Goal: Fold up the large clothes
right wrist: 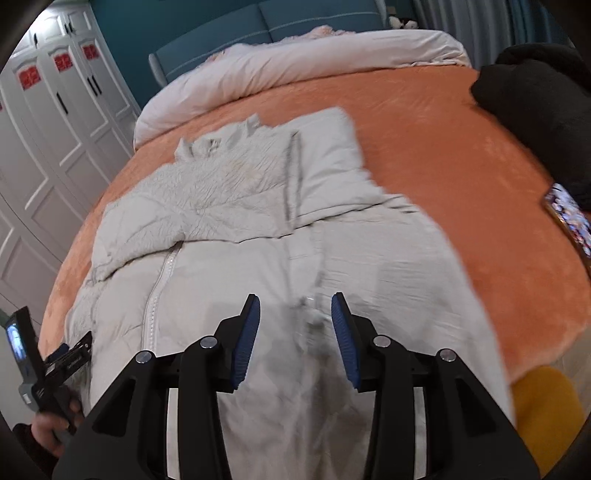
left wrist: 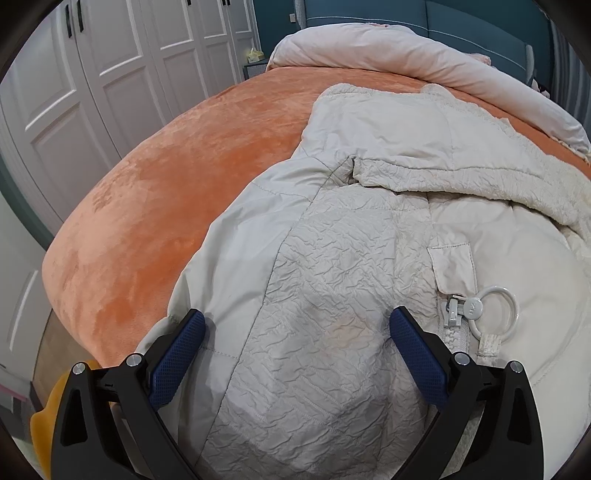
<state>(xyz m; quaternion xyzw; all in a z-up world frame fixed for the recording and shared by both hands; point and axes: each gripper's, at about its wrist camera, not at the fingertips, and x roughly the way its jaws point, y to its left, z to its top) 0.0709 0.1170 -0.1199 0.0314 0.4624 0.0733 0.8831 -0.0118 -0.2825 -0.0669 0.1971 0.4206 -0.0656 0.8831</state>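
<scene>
White wardrobe (left wrist: 92, 74) beside orange-covered bed (left wrist: 166, 177), teal headboard (right wrist: 314, 14).

orange bedspread (right wrist: 424, 147) | pink duvet (left wrist: 369, 51) | white wardrobe (left wrist: 110, 74) | phone (right wrist: 570, 221) | black garment (right wrist: 535, 110)

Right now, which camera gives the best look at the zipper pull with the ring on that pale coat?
The left wrist view: the zipper pull lies sharp and close beside the open left gripper. The right wrist view shows only the coat's zipper line, small and blurred; no ring is discernible.

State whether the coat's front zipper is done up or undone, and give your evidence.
Partly done up. The zipper runs closed along the coat; beyond the ring pull, the fleece lining lies open.
</scene>
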